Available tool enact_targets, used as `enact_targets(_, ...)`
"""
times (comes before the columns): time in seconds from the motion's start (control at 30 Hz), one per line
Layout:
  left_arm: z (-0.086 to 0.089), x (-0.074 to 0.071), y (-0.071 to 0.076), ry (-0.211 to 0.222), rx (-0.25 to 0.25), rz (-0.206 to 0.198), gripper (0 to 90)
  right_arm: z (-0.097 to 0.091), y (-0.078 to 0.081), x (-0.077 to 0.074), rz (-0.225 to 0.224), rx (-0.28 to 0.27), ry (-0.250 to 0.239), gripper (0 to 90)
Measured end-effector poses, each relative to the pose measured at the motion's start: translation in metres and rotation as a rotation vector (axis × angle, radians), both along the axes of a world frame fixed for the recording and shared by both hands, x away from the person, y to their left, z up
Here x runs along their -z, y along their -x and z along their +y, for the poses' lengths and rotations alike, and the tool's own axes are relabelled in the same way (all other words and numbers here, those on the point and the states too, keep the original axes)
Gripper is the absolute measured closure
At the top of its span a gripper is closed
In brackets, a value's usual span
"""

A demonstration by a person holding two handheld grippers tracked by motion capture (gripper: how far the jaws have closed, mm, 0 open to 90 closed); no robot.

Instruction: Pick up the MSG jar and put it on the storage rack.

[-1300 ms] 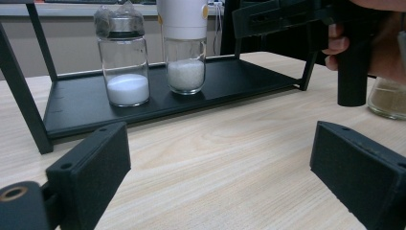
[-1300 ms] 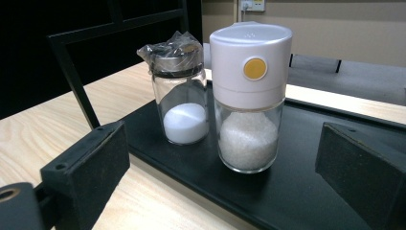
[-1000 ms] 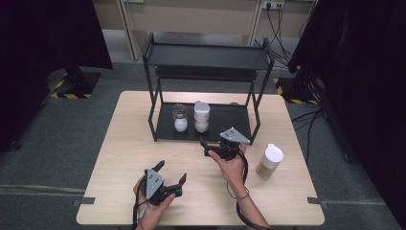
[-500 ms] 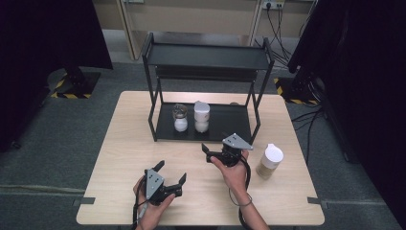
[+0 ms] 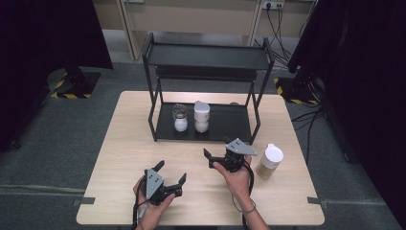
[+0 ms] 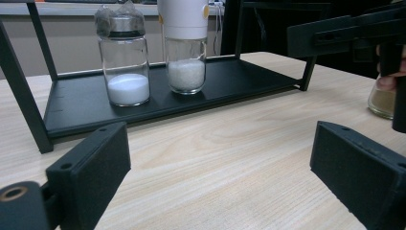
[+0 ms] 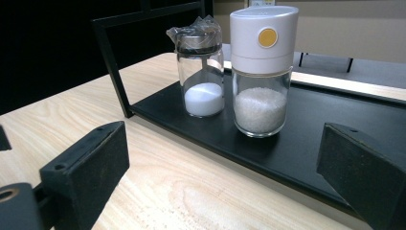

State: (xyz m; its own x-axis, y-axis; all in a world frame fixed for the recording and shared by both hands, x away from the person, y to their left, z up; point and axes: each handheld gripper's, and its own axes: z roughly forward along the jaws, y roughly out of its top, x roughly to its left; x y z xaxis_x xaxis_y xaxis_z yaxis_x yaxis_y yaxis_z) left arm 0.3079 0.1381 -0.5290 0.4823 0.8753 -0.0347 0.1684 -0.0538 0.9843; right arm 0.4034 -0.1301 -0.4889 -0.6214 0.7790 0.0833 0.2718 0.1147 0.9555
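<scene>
A black two-tier rack point(image 5: 230, 122) stands at the back of the wooden table. On its bottom shelf a small glass shaker point(image 5: 180, 118) holding white powder, its lid wrapped in plastic, stands beside a white-capped jar point(image 5: 201, 116) of white granules. My right gripper point(image 5: 216, 146) hovers open just in front of the shelf, facing both jars point(image 7: 201, 72) point(image 7: 262, 72). Near the table's front my left gripper point(image 5: 171, 171) is open too, with nothing between its jaws. In the left gripper view the shaker point(image 6: 123, 62) and the jar point(image 6: 186, 48) stand farther off.
A white-capped jar with tan contents point(image 5: 269, 161) stands on the table just right of my right hand. The rack's top shelf point(image 5: 206, 56) is bare. Its upright posts point(image 5: 152, 120) flank the bottom shelf. Bare tabletop point(image 5: 129, 139) lies at the left.
My right gripper has drawn back a little from the rack toward the table's front, still open. The left gripper has stayed where it was.
</scene>
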Motion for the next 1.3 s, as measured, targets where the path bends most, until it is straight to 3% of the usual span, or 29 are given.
enact_targets(1.3,0.0,0.0,0.0,0.003,-0.003,0.003,5.9,-0.029,0.05,0.016,-0.003,-0.027,0.018,4.3)
